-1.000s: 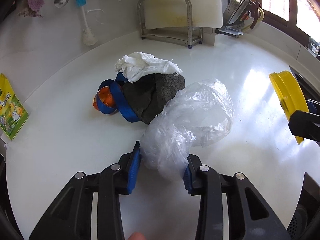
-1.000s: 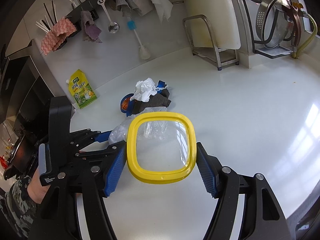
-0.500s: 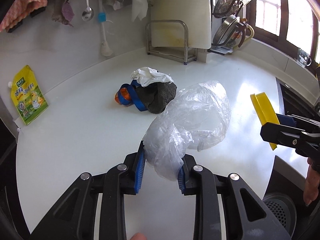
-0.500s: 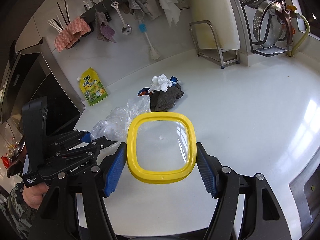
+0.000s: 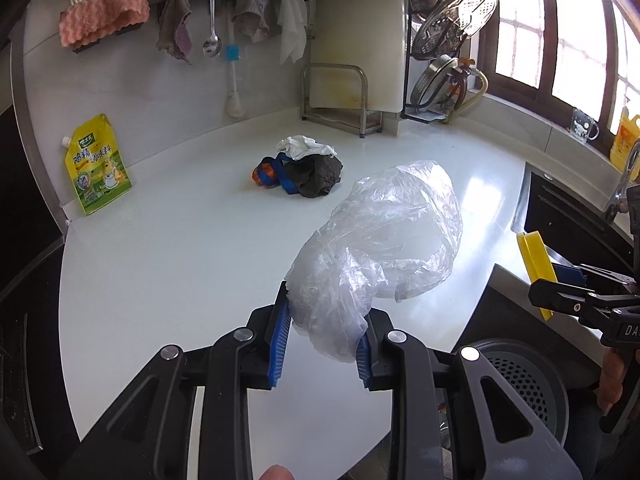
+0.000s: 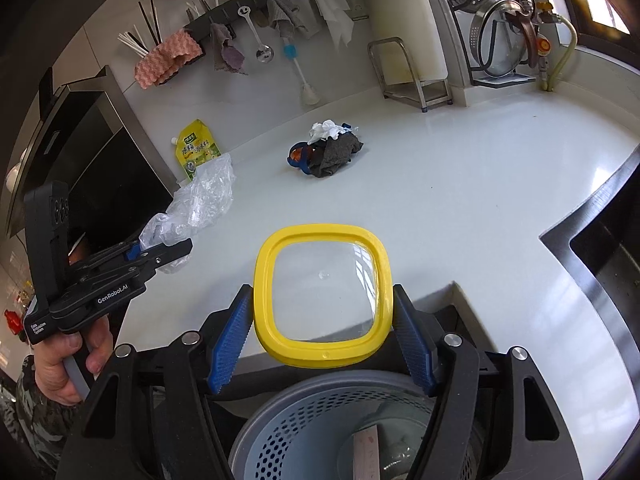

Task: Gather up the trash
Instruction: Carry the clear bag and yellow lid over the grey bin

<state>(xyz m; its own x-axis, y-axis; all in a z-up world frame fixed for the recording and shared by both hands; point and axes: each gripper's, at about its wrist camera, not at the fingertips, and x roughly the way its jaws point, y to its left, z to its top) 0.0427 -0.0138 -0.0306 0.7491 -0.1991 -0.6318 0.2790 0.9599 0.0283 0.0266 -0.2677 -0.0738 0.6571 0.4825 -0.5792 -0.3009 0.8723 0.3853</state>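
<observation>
Taking the white kitchen counter [image 5: 168, 264] as my marker: at its far left edge, against the wall, leans a yellow-green stand-up seasoning pouch [image 5: 97, 165]. My left gripper [image 5: 322, 344] is clenched on a crumpled clear plastic bag [image 5: 380, 240]; its jaws have just been closing, and the blue pads press the bag's gathered end from both sides while the rest balloons forward above the counter's near part. In the right wrist view the same bag [image 6: 200, 200] hangs off that gripper [image 6: 160, 252] above the counter's left edge. Toward the back middle of the counter lies a small heap of trash: a crumpled white tissue [image 5: 304, 146] on top of a dark grey rag [image 5: 320, 176], with a blue strap [image 5: 284, 178] and something orange beside it. My right gripper [image 6: 322, 334] grasps a square clear lid with a yellow rim [image 6: 322, 292], one pad on each side, held flat over the counter's front edge. Below that edge, just beneath the lid, stands a grey perforated plastic bin [image 6: 320, 432] with some litter inside. To the right the counter borders a steel sink [image 6: 600, 248].
</observation>
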